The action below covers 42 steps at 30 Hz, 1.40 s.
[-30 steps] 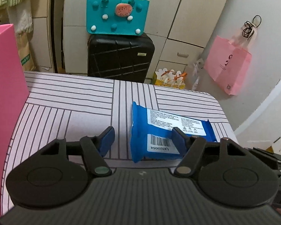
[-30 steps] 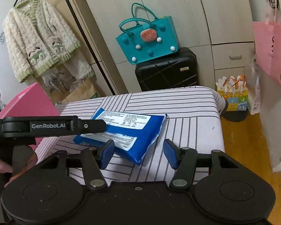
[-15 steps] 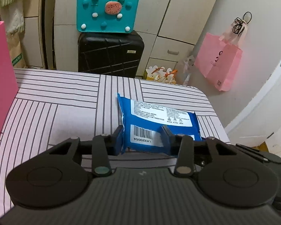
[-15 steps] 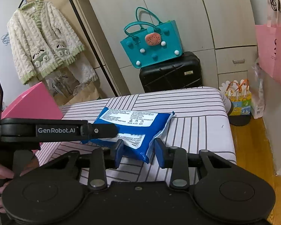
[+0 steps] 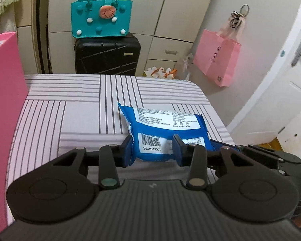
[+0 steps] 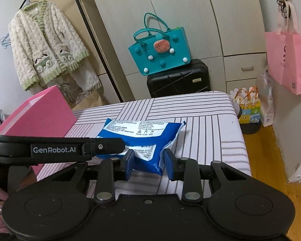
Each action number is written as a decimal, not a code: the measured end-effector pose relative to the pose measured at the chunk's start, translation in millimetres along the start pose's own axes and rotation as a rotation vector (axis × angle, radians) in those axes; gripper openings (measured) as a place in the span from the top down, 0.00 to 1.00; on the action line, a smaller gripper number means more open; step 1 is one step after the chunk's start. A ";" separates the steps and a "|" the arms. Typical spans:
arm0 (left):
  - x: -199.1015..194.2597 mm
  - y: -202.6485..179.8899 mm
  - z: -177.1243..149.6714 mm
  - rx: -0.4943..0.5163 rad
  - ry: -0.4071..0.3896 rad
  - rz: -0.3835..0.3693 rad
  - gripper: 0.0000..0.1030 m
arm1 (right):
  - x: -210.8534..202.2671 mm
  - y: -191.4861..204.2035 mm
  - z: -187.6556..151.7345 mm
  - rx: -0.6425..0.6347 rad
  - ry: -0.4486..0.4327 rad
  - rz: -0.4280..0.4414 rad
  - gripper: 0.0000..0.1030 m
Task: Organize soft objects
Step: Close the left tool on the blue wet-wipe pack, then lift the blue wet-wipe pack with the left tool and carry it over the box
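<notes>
Step in hand: two-gripper pickup of the blue wipes pack, which sits toward the right of the striped table, label side up; its near end looks just off the cloth, though I can't tell for sure. Left gripper has just been closing w/ the pack between its pads; now clamped on the near barcode end. Right gripper also just closed in; clamped on the near right corner, film bunched between the pads. Pink box stands at the left edge of the table, near the pack; prob. the drop spot. Next move needs both grippers to rise together & travel left w/o stretching or twisting the soft pack; clear the box wall before lowering.
</notes>
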<state>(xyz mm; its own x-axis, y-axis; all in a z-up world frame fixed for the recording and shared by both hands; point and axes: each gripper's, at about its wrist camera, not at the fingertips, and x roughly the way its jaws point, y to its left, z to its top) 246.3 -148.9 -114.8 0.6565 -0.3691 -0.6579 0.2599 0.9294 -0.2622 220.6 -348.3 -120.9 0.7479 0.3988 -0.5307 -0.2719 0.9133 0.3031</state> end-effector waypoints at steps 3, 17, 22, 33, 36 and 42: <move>-15.1 0.5 -7.4 0.017 0.008 -0.013 0.62 | -14.4 10.5 -6.9 0.002 0.001 -0.007 0.63; -82.0 4.2 -34.5 0.058 0.020 -0.046 0.62 | -67.1 60.8 -28.7 -0.060 0.020 -0.026 0.62; -108.6 8.0 -43.2 0.076 0.020 -0.070 0.62 | -87.3 79.7 -37.9 -0.089 0.027 -0.021 0.61; -167.8 26.0 -64.5 0.121 0.066 -0.127 0.62 | -121.2 118.8 -52.8 -0.141 0.105 0.041 0.61; -186.9 36.5 -70.5 0.125 0.074 -0.144 0.62 | -127.8 132.2 -56.6 -0.159 0.125 0.072 0.61; -223.7 58.2 -79.2 0.119 0.068 -0.148 0.62 | -138.0 162.6 -61.2 -0.208 0.133 0.136 0.61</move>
<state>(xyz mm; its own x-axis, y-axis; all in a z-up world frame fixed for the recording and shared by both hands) 58.4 -12.3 -38.9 0.5566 -0.4974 -0.6654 0.4349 0.8569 -0.2767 36.2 -249.8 -46.8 0.6138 0.5135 -0.5997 -0.4931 0.8425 0.2168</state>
